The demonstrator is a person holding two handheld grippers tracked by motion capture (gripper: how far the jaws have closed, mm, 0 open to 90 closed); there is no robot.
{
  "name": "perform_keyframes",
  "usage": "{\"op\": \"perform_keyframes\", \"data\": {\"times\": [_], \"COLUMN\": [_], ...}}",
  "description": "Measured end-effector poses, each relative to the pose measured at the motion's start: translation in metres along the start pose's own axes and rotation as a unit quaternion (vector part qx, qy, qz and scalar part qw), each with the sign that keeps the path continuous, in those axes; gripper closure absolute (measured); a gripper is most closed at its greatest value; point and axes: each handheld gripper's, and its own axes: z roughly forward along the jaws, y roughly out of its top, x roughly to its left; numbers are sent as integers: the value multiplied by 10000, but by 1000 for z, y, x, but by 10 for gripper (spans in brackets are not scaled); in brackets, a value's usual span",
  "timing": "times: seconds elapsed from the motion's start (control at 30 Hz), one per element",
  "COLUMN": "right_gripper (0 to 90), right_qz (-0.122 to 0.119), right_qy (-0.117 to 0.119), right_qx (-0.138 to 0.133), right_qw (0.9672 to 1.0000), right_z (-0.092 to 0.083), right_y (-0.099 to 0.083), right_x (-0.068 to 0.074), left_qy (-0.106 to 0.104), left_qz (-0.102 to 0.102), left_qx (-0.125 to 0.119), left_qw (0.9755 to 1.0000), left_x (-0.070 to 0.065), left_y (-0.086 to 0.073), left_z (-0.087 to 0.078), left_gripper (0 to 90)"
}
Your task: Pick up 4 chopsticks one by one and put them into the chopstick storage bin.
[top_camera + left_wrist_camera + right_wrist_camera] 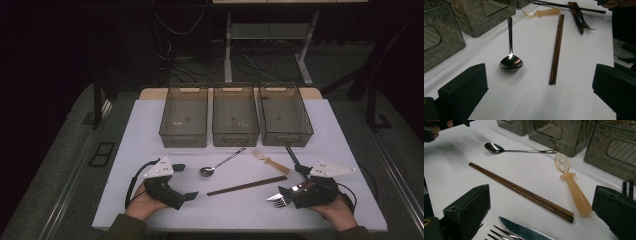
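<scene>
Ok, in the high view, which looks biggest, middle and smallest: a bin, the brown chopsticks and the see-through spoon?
1. A bin, by far the biggest; all three bins look about alike.
2. The brown chopsticks, long but thin.
3. The see-through spoon, clearly shortest.
The bins sit farther from the camera, yet they look largest anyway.

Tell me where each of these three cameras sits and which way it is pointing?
High view: above the person's edge of the table, looking forward and down at three bins; forearms, left claw and right claw show.
Left gripper view: on the left claw, looking over the metal spoon; its black jaws stand wide apart.
Right gripper view: on the right claw, facing the bins; its jaws also stand apart.
Both gripper views share the brown chopsticks and the amber spoon.
</scene>
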Motion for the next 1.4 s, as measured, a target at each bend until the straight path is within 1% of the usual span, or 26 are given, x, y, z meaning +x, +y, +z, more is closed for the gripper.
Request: {"op": "perform_keyframes", "data": {"times": [0.23,0.37,0.53,0.67,0.77,0.83,0.9,1.07,1.17,1.23,1.4], "right_gripper": [20,20,21,21,20,21,20,20,20,20,20], "right_qz": [-4,0,-21,-39,-48,-48,-45,-59,-47,-53,-48], "right_qy": [22,51,72,70,86,101,105,101,97,94,100], "right_qx": [-43,-94,-103,-115,-116,-97,-92,-92,-96,-91,-84], "right_qw": [10000,9999,9999,9999,9999,9999,9999,9999,9999,9999,9999], "right_z": [-1,-3,-4,-4,-3,-3,-3,-2,-2,-2,-2], "right_y": [0,0,1,2,2,2,1,1,1,2,1], "right_x": [1,1,2,4,4,4,4,4,4,4,4], "left_qy": [-10,-7,17,-2,-30,-68,-75,-98,-76,-71,-193], "left_qz": [46,13,58,57,49,101,102,135,129,159,165], "left_qx": [51,70,103,101,56,34,32,25,23,4,7], "left_qw": [10000,10000,9999,9999,10000,9999,9999,9999,9999,9998,9997], "left_x": [0,1,-1,-1,-2,-3,-4,-4,-5,-6,-6], "left_y": [1,1,1,2,4,6,7,8,10,11,13], "left_z": [1,3,3,5,8,9,11,14,15,16,20], "left_gripper": [0,0,0,0,6,28,40,139,166,225,342]}}
